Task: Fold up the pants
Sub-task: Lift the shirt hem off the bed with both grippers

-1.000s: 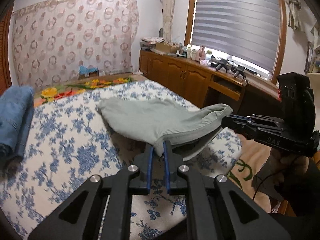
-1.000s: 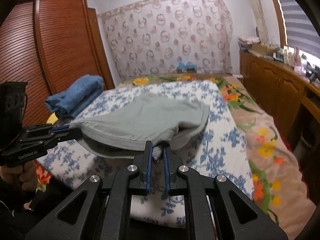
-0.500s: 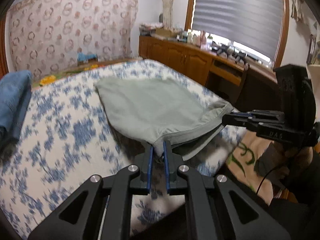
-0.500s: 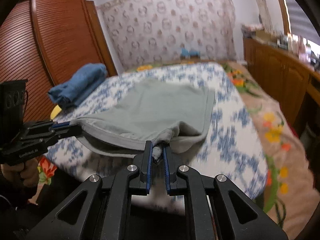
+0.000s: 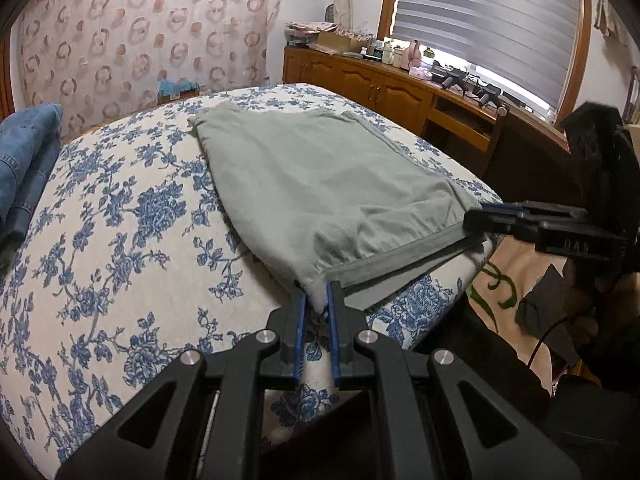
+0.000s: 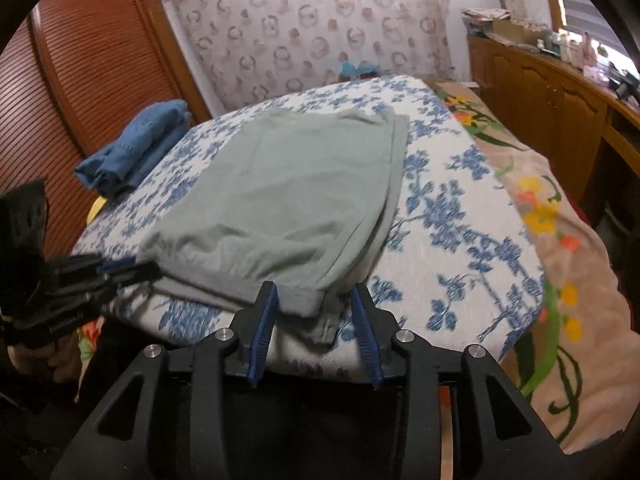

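In the left wrist view, the left tool (image 5: 316, 304) was pinched narrow on a near corner of the grey-green cotton pants (image 5: 320, 184), which lay folded flat on the blue-flowered bed (image 5: 100, 240).

In the right wrist view, the right tool (image 6: 314, 300) stood wide around the other corner, apparently letting go. Judging so, the fold was laid; next the left should release too.

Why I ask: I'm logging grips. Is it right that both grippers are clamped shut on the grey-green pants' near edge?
Not quite. The left gripper is shut on the grey-green pants, but the right wrist view shows the right gripper open around its corner.
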`<state>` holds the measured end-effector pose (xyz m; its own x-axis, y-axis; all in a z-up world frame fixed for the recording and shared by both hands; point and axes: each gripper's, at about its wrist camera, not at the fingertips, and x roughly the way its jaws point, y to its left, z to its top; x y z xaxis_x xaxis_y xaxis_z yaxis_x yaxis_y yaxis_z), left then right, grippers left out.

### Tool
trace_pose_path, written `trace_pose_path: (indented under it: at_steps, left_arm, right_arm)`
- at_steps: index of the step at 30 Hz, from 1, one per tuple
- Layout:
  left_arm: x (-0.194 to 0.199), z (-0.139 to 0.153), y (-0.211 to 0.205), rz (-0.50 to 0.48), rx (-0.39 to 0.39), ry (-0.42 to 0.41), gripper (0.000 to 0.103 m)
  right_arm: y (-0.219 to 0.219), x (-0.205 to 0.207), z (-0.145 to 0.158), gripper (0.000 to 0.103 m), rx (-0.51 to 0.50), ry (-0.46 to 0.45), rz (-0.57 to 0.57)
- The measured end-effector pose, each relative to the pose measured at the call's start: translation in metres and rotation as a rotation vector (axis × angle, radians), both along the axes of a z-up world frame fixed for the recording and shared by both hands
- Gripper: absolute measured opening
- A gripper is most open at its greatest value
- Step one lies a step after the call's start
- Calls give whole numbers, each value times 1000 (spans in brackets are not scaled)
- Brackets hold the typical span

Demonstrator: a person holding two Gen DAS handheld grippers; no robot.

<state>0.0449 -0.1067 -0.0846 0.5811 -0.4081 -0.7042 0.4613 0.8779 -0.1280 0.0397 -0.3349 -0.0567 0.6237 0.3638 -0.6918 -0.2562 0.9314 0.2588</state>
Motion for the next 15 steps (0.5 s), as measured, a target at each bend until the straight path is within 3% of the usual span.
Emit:
trace_pose_path:
  at_steps: [5,9,11,12,15]
  left_arm:
    - [-1,-2,1,1,-5,5,7]
    - [0,-3,1,0,-9,6,8]
    - [0,-2,1,0,-10,3,8]
    - [-1,-2,1,0,-10,0,8]
    - [-4,5,1,0,-19,-33,7]
  right_arm:
    - [0,10,-5,40,9,30,-20]
    - [13,7,-5,40,-53,10,8]
    - [19,6,-6,34,-77,3,25]
    - [21,5,-6,25,-76,5,43]
    - [21,5,-5,9,-58,4,73]
